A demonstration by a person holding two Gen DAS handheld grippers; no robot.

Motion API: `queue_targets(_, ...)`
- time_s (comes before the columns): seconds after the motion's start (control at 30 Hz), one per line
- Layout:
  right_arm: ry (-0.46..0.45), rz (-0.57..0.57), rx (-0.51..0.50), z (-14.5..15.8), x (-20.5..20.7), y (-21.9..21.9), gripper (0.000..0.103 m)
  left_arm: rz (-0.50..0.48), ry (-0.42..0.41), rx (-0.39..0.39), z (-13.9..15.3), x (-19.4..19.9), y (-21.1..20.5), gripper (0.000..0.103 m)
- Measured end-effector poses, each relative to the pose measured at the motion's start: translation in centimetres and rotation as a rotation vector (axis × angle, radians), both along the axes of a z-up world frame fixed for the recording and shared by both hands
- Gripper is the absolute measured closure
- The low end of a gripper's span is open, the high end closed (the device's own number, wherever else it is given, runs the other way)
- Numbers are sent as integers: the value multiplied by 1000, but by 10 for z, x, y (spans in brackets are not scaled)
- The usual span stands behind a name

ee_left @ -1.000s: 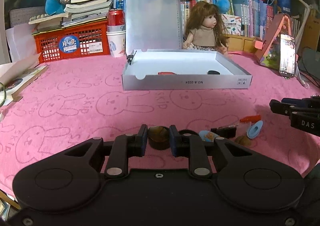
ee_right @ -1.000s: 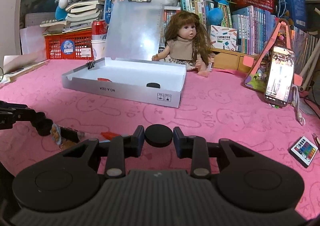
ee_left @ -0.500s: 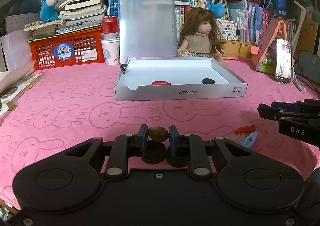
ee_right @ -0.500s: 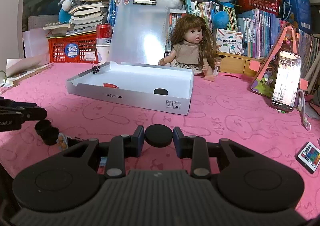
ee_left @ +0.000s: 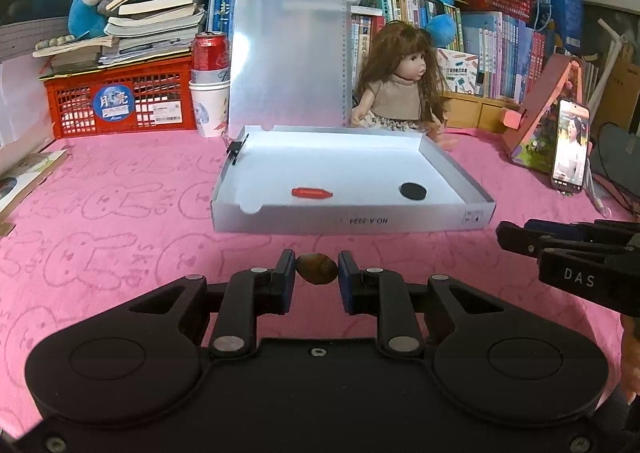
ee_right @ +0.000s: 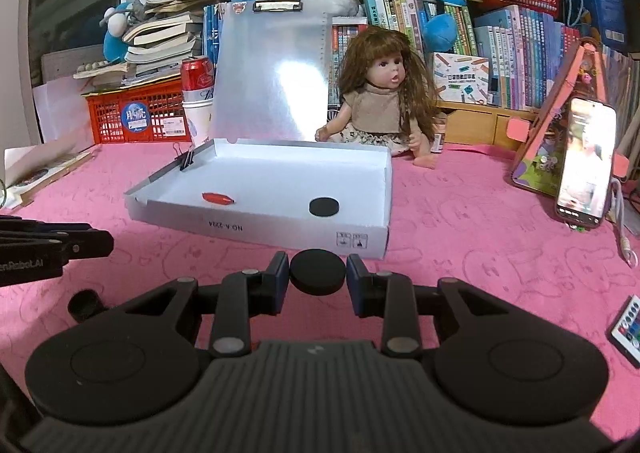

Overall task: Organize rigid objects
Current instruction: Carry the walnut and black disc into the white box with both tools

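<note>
Fingers: left gripper [ee_left: 317,269] pinching brown oval piece [ee_left: 316,270], right gripper [ee_right: 317,271] pinching black disc [ee_right: 317,271]; pink bunny-print counter [ee_left: 120,213], white box [ee_left: 348,219], bookshelf [ee_right: 500,37] behind

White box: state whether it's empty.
Not empty. The white box already holds a red piece and a black disc.

Both grippers [ee_left: 317,273] [ee_right: 318,272] lifted, nearer box [ee_left: 352,220].

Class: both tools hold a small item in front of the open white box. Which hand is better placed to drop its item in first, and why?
Probably the right tool: its black disc looks close to the white box wall. The left tool, gripping a brown piece, shows more cloth before the wall.
</note>
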State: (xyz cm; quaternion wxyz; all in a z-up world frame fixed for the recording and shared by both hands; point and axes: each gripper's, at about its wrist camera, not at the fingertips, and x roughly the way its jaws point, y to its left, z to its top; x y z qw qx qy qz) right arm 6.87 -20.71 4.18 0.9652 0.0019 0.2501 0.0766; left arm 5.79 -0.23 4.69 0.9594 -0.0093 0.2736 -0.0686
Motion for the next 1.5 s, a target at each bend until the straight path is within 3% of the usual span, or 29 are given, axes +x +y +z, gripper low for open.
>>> queue_targets(0.57,74,-32,53,30,86,-2,67,7,26,-26,30,98,-18,81)
queue_targets(1.23,138,-53,45,18,129,1,67,45,71,-8,19,156,-27,81)
queue_targets(1.5,189,-49,71,16,152,1,67,60,136,-22,16,189,-25,81)
